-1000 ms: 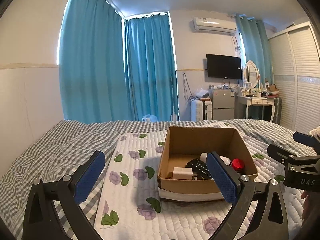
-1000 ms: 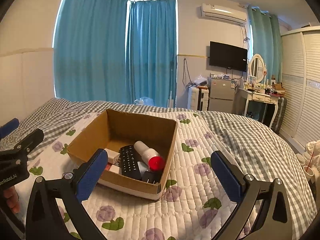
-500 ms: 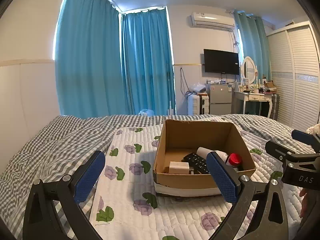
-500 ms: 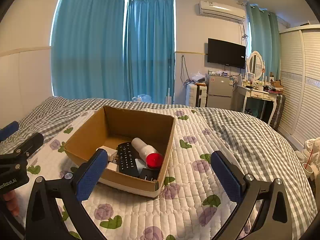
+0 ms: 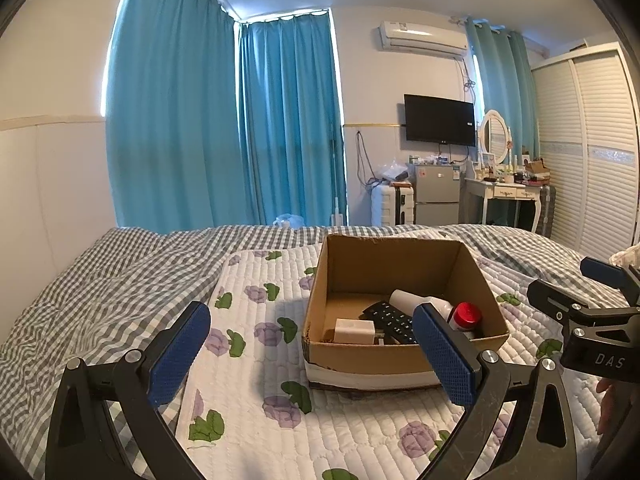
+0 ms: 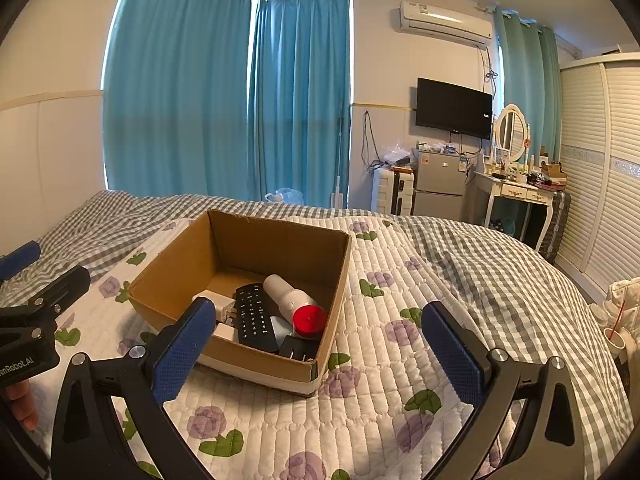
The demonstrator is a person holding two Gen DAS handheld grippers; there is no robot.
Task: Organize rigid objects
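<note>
Inside the box (image 6: 224,252), the remote (image 6: 254,316) lies lengthwise, front-to-back.

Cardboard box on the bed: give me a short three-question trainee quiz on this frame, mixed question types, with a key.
1. True or false: the left gripper and the right gripper are both open and hold nothing.
2. Multiple choice: what colour is the cap of the white bottle lying in the box? A green, B red, C yellow.
3. Fill in: the black remote lies between the bottle and the white ____.

Key:
1. True; each pair of jaws stands wide apart with nothing between them.
2. B.
3. Small box; I cannot tell what it is.
</note>
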